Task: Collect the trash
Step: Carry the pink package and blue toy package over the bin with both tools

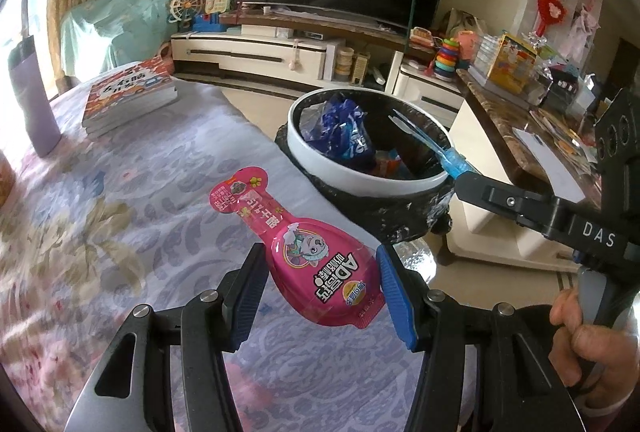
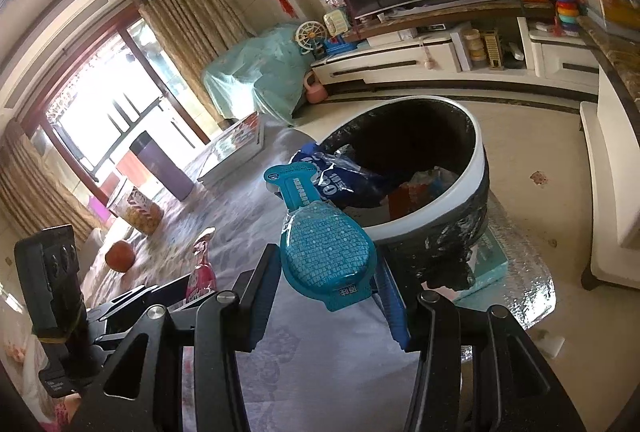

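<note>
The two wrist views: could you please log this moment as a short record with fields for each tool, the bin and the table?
left tool: shut on the pink packet, held above the table
right tool: shut on the blue packet, its tip toward the bin
bin: white rim, black liner, already holds a blue bag and other wrappers
table: floral cloth, a stack of books, a purple cup
</note>
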A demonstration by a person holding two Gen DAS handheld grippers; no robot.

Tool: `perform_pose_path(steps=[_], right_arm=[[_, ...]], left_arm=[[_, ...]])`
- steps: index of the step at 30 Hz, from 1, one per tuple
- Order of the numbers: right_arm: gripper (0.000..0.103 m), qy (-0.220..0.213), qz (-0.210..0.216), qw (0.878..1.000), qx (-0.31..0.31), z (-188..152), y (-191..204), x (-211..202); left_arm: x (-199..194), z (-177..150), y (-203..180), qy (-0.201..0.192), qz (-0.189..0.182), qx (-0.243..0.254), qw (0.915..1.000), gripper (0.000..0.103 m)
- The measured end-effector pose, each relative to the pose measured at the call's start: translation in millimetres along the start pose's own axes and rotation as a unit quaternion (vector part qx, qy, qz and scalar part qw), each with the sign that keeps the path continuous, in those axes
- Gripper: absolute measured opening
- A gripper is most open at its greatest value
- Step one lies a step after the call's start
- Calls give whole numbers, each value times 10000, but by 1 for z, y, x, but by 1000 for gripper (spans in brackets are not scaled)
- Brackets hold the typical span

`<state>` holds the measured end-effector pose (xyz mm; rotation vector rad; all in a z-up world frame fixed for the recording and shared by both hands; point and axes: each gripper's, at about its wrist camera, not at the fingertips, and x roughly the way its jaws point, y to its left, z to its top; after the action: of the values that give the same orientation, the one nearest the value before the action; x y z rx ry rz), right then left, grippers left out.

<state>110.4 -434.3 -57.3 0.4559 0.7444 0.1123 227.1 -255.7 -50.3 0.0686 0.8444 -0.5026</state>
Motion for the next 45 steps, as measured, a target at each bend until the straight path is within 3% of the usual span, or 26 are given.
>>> perform_pose_path(steps=[45], right_arm=[[48, -127, -198, 9996, 153, 6, -15, -10]], left_arm=[[5, 16, -7, -80, -194, 104, 9997, 54]])
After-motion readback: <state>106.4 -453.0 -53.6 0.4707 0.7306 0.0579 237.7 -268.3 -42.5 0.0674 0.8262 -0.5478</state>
